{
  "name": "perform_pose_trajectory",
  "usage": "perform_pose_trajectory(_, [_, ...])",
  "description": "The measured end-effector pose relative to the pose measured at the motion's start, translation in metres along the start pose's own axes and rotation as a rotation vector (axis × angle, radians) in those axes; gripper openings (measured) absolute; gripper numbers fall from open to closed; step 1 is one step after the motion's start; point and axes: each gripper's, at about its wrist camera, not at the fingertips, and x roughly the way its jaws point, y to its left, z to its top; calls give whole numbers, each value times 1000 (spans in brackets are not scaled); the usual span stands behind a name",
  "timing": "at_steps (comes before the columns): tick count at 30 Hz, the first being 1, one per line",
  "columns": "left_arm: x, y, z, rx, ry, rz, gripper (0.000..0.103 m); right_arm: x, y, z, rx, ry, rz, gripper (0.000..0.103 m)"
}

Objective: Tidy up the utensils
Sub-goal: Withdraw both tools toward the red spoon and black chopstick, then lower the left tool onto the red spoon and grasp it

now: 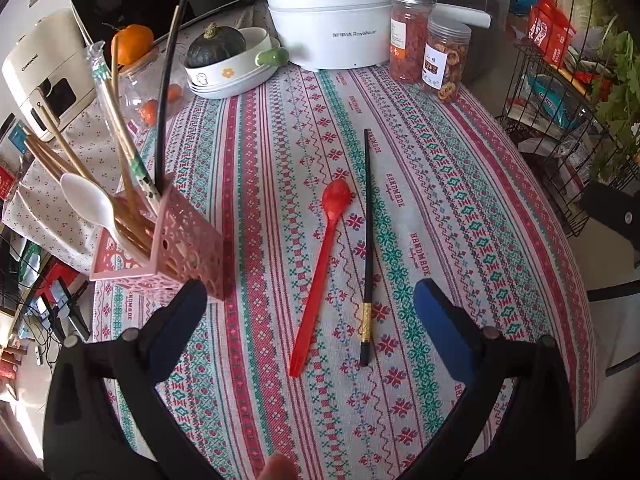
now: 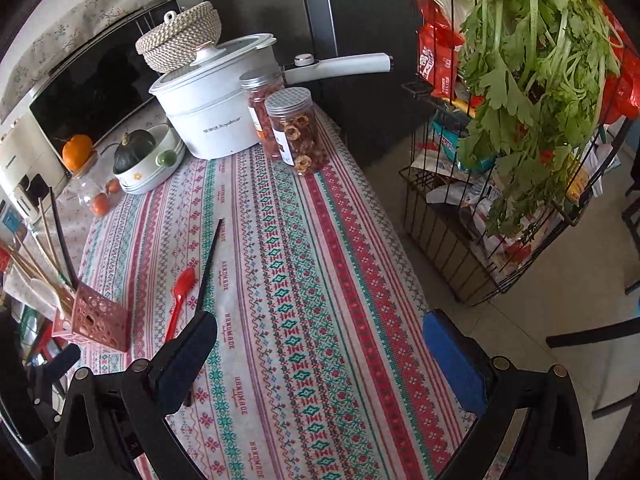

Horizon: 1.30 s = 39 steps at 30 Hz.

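Note:
A red plastic spoon (image 1: 320,264) and a single black chopstick (image 1: 366,240) with a gold band lie side by side on the patterned tablecloth (image 1: 460,208). My left gripper (image 1: 310,300) hovers open just above their near ends, empty. To its left stands a pink perforated holder (image 1: 176,248) with a white spoon (image 1: 86,200), wooden chopsticks and one black chopstick in it. In the right wrist view the holder (image 2: 100,318), red spoon (image 2: 180,296) and black chopstick (image 2: 208,268) sit at the left. My right gripper (image 2: 320,332) is open over the tablecloth (image 2: 320,260), empty.
At the table's far end stand a white pot (image 1: 332,24), two jars of dried fruit (image 1: 428,44), a stack of bowls holding a dark squash (image 1: 224,56) and a glass jar topped by an orange (image 1: 134,44). A wire rack (image 2: 500,200) with greens stands right of the table.

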Motion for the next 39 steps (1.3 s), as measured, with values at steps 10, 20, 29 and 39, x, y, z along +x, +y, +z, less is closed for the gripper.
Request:
perform_pose_trajectory(10, [48,-13,39,12,65,-54,79,14,-16,8,46,54,0,103])
perform_pose_trajectory(20, [93,-11,61,-18,173,-85,46,28,-11,13,62,93,26,103])
perform_pose_trajectory(29, [115,-9,68,-43,218,-107,46,36,-9,15,67,116,43,103])
perform_pose_trajectory(39, [100,-16,60,-15,156,-141,29,39,-12,13,84,138,51,103])
